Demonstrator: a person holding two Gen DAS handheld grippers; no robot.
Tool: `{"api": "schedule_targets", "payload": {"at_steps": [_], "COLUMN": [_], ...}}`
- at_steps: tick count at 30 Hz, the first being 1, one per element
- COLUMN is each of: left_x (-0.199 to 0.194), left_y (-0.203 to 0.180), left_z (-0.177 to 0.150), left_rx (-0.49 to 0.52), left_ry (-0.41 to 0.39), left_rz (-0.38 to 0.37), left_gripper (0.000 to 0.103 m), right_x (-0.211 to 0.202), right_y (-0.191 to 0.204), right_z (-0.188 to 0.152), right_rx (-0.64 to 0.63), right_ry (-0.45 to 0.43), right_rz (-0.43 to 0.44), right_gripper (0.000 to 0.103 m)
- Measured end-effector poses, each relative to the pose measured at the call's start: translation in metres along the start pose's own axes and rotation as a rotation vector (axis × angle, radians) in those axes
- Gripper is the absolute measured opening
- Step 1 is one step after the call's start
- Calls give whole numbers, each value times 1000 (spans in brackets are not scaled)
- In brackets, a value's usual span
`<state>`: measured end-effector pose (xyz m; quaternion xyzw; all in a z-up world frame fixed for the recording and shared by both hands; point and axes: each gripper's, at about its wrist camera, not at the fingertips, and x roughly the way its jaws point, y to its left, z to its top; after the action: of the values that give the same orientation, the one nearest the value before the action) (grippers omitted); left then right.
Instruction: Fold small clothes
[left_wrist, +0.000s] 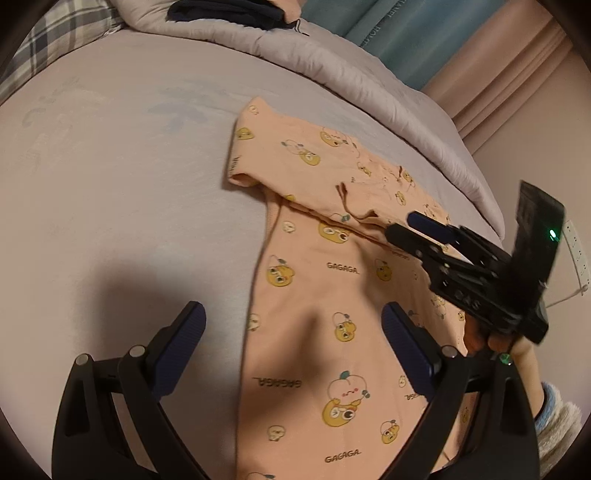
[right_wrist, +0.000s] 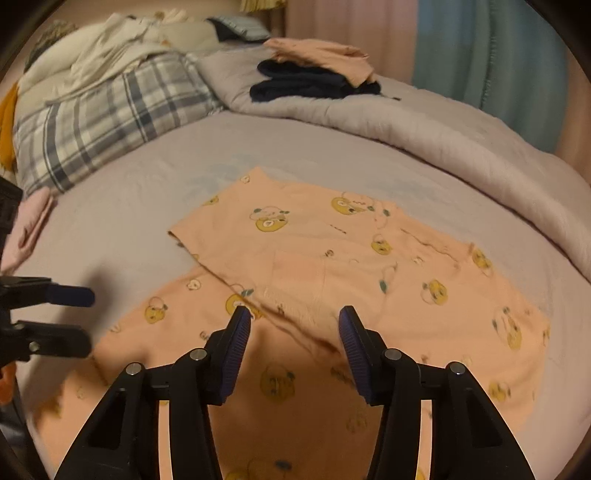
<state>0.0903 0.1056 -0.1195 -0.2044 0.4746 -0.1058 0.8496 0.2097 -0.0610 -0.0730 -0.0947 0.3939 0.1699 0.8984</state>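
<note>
A small peach garment (left_wrist: 325, 280) with yellow cartoon prints lies flat on the grey bed sheet (left_wrist: 110, 192); its upper part is folded across the lower part. It fills the middle of the right wrist view (right_wrist: 332, 258). My left gripper (left_wrist: 291, 332) is open and empty, hovering over the garment's near left edge. My right gripper (right_wrist: 293, 332) is open and empty, just above the folded edge. In the left wrist view the right gripper (left_wrist: 402, 227) sits over the garment's right side. The left gripper (right_wrist: 88, 321) shows at the left edge of the right wrist view.
A rolled grey duvet (right_wrist: 443, 147) runs along the far side of the bed. Folded dark and peach clothes (right_wrist: 317, 74) lie stacked on it. A plaid pillow (right_wrist: 110, 122) and a cream blanket (right_wrist: 110, 55) sit at the back left. Curtains (right_wrist: 480, 55) hang behind.
</note>
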Motion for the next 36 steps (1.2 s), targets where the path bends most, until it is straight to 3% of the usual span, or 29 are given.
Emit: {"api": "schedule_targets", "payload": {"at_steps": [3, 6, 8, 11, 13, 16, 19, 21, 25, 26, 29, 32, 36], "left_x": [-7, -8, -7, -12, -14, -14, -11, -8, -1, 0, 2, 3, 1], "left_y": [11, 18, 17, 20, 21, 19, 16, 15, 9, 7, 4, 5, 6], "left_z": [-2, -1, 0, -1, -2, -2, -1, -2, -1, -1, 0, 3, 5], "left_rx": [-18, -44, -54, -57, -59, -55, -45, -48, -43, -36, -25, -21, -27], "left_ry": [1, 4, 6, 8, 11, 14, 22, 26, 43, 45, 49, 52, 44], "left_rz": [-14, -35, -50, -56, -57, -60, -55, -58, -63, -61, -57, -50, -44], "left_gripper": [96, 96, 96, 96, 96, 96, 96, 96, 96, 96, 96, 96, 96], "right_x": [10, 19, 25, 20, 5, -32, -76, -88, -75, -74, -82, -85, -69], "right_y": [-2, 0, 3, -4, -20, -64, -108, -130, -157, -161, -173, -181, -185], "right_z": [4, 5, 4, 1, 0, -15, -53, -78, -118, -127, -138, -136, -125], "right_rx": [-29, -58, -91, -39, 62, 316, 541, 647, 794, 819, 889, 909, 898], "right_ry": [39, 81, 115, 88, 30, -107, -252, -295, -187, -159, -189, -201, -139], "right_rz": [1, 7, -16, 8, 19, 33, -12, -41, 11, 26, 71, 108, 141], "right_gripper": [43, 29, 9, 6, 6, 6, 6, 6, 9, 18, 36, 36, 36]}}
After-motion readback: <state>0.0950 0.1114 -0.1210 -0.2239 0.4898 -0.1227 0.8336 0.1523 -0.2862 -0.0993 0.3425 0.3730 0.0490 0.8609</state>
